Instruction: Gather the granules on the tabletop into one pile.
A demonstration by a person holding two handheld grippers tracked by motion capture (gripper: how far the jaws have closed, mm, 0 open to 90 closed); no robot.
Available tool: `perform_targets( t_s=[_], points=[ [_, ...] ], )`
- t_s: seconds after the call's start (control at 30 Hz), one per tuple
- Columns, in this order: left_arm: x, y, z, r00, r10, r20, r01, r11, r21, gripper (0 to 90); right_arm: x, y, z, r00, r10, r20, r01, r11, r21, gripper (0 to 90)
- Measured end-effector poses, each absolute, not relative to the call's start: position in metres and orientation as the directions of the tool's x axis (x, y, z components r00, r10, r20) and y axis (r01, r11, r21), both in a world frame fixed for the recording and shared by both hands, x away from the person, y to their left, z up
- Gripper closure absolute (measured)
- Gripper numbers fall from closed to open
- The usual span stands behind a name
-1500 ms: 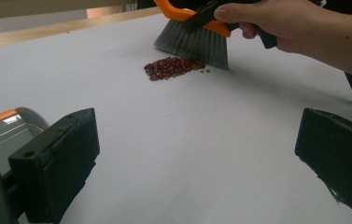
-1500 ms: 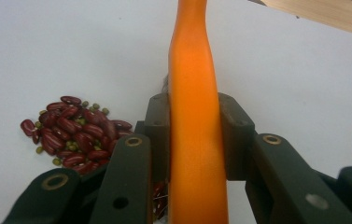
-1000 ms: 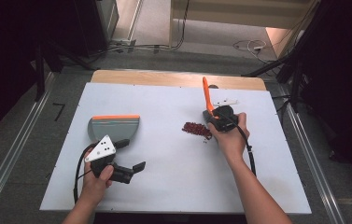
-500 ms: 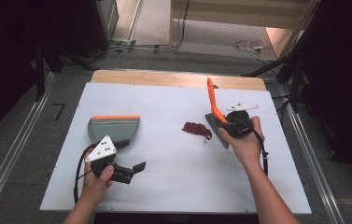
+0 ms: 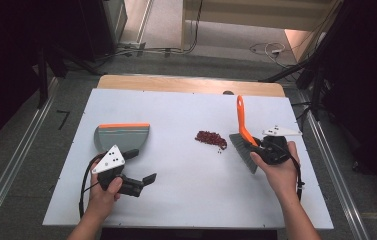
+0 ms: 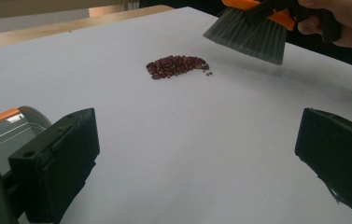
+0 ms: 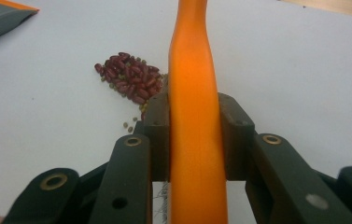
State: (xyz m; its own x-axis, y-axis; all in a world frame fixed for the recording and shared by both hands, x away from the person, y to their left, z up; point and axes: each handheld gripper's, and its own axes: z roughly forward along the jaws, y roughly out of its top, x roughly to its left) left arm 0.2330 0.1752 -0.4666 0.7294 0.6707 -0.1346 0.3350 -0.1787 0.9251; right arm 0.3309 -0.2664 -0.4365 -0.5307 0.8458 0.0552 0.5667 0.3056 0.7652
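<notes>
White tabletop point(image 5: 186, 200) lies under everything, dark floor and cables around it. Our right gripper point(image 7: 194, 135) has its jaws clamped on the orange handle of the brush point(image 5: 242, 135), whose grey bristles hang just off the surface, right of the pile of red beans point(image 5: 211, 138). Our left gripper point(image 5: 131, 184) rests near the table's front edge with its jaws spread wide and nothing between them; the grey dustpan point(image 5: 122, 136) with the orange lip lies just beyond it, untouched. We judge sweeping is about to start. Next we likely need the left gripper to take the dustpan and set its lip beside the beans, then lower the bristles behind the pile and draw them leftward.
</notes>
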Motion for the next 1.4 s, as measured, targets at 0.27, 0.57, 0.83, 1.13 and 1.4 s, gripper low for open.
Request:
perform_targets(
  t_s=[0.27, 0.57, 0.83, 1.13, 1.4],
  points=[
    [0.234, 0.177, -0.468, 0.723, 0.679, -0.132, 0.336, -0.178, 0.925, 0.5, 0.316, -0.288, -0.445, -0.525, 0.845, 0.104, 0.577, 0.264, 0.773, 67.9],
    [0.233, 0.178, -0.467, 0.720, 0.682, -0.127, 0.331, -0.177, 0.927, 0.5, 0.300, -0.305, -0.447, -0.530, 0.837, 0.133, 0.579, 0.243, 0.779, 67.9],
    [0.233, 0.180, -0.466, 0.717, 0.687, -0.118, 0.322, -0.177, 0.930, 0.5, 0.296, -0.317, -0.446, -0.546, 0.824, 0.149, 0.563, 0.230, 0.794, 67.9],
    [0.233, 0.181, -0.466, 0.710, 0.695, -0.112, 0.315, -0.172, 0.933, 0.5, 0.301, -0.327, -0.452, -0.556, 0.814, 0.168, 0.556, 0.214, 0.803, 67.9],
    [0.233, 0.183, -0.466, 0.707, 0.699, -0.110, 0.313, -0.169, 0.935, 0.5, 0.302, -0.329, -0.454, -0.555, 0.813, 0.175, 0.560, 0.209, 0.802, 67.9]
  ],
)
